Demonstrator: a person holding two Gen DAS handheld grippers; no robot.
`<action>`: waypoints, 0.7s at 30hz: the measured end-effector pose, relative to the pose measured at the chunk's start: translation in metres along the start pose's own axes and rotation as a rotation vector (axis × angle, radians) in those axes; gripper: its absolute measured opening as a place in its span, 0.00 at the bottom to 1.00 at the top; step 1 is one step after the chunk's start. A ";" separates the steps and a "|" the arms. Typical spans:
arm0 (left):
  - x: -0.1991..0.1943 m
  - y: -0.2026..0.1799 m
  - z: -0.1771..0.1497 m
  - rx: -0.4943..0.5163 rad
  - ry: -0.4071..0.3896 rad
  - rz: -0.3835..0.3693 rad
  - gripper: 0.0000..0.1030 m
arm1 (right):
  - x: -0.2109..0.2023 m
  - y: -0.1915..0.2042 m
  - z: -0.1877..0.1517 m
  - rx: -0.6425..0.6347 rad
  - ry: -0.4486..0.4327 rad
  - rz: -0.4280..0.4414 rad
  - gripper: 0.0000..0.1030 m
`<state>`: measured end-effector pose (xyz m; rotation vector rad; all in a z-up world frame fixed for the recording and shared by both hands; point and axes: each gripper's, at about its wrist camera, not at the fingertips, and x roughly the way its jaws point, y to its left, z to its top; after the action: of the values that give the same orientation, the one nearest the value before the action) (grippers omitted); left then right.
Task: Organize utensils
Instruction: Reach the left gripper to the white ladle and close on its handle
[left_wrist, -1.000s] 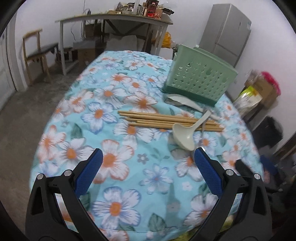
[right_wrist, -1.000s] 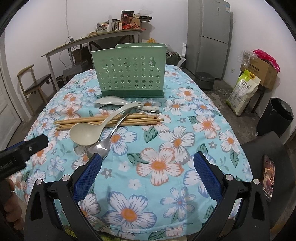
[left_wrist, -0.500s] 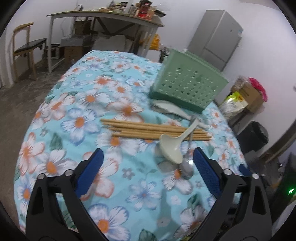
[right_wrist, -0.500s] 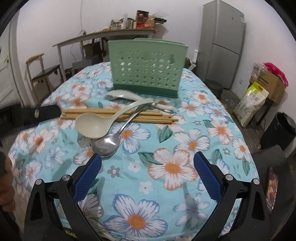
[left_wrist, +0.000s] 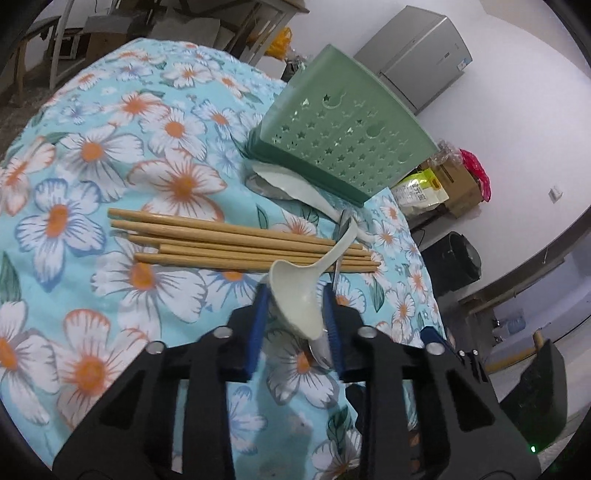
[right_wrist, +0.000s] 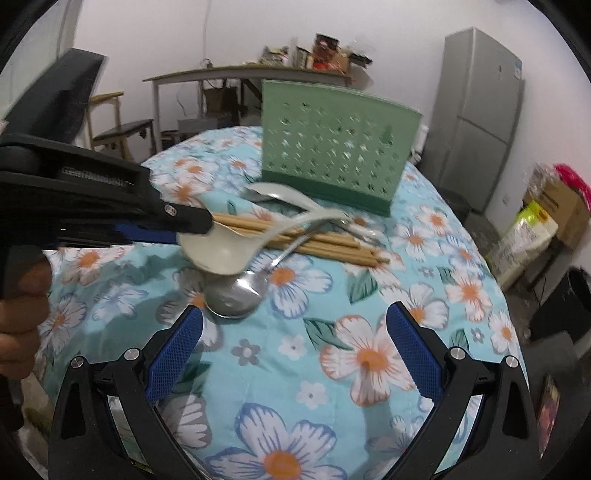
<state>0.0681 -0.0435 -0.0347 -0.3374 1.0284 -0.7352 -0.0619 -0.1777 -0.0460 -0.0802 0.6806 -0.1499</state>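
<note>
While we count, left jaws: the left gripper (left_wrist: 295, 314) is closing, its blue pads on either side of the bowl of the cream plastic spoon (left_wrist: 299, 299), which sits between them; we read the pads as touching the bowl's edges.
Right jaws: the right gripper (right_wrist: 293, 347) stands spread wide, nothing between its pads, only tablecloth (right_wrist: 314, 369) ahead.
Spoons: we count four. One cream plastic spoon in the left jaws; one metal spoon (right_wrist: 236, 295) just beyond the right gripper's left pad, its bowl under the cream one; one pale spoon (right_wrist: 280, 194) and one more metal spoon (right_wrist: 362, 230) farther ahead, by the holder's foot.
Chopsticks: a bundle of wooden chopsticks (left_wrist: 236, 243) lies crosswise just beyond the left jaws; we make out about six, the exact count unclear.
Holder: one green perforated utensil holder (left_wrist: 343, 144) stands upright, well ahead of both jaws, past the chopsticks.
Hand: one hand (right_wrist: 22, 314) grips the left tool's handle, left of the right jaws.
</note>
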 end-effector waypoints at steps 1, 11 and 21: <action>0.003 0.001 0.000 -0.002 0.012 0.001 0.18 | -0.001 0.003 0.000 -0.019 -0.011 0.001 0.94; 0.012 0.007 -0.003 -0.037 0.058 0.024 0.13 | 0.003 0.016 -0.001 -0.110 -0.003 0.021 0.86; 0.023 0.013 -0.003 -0.102 0.095 0.017 0.28 | 0.011 0.012 -0.005 -0.115 0.043 0.040 0.71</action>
<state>0.0781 -0.0503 -0.0585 -0.3845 1.1601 -0.6903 -0.0553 -0.1680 -0.0586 -0.1740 0.7335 -0.0741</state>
